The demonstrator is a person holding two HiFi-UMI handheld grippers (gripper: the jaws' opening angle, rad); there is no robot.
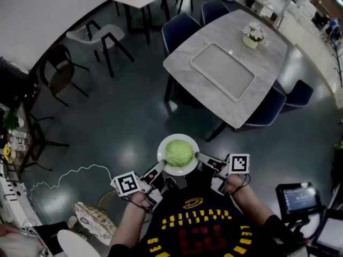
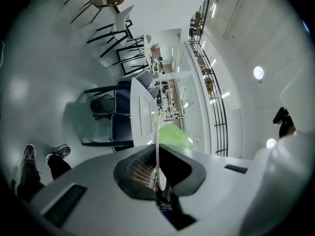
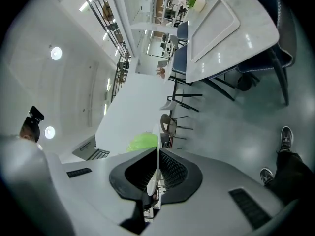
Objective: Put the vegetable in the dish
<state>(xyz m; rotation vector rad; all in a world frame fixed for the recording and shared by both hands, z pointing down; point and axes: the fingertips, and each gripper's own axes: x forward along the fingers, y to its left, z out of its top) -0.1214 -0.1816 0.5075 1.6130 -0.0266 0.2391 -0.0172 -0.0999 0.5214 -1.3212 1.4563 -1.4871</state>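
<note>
Head view: left gripper (image 1: 158, 168) and right gripper (image 1: 200, 157) each pinch the rim of the stiff plate (image 1: 162, 149); its light, round cabbage (image 1: 178, 152) could roll.

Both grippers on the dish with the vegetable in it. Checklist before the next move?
1. Grip of left gripper: fingers shut on the rim of the dish. Ok.
2. Grip of right gripper: fingers shut on the opposite rim. Ok.
3. Load: the cabbage sits in the middle of the dish, inside the rim. Ok.
4. Dish level: the head view looks nearly straight down on it. Cannot tell.
5. Set-down spot: the tray on the table holds nothing; the flower pot stands beside it, off the tray. Ok.
</note>
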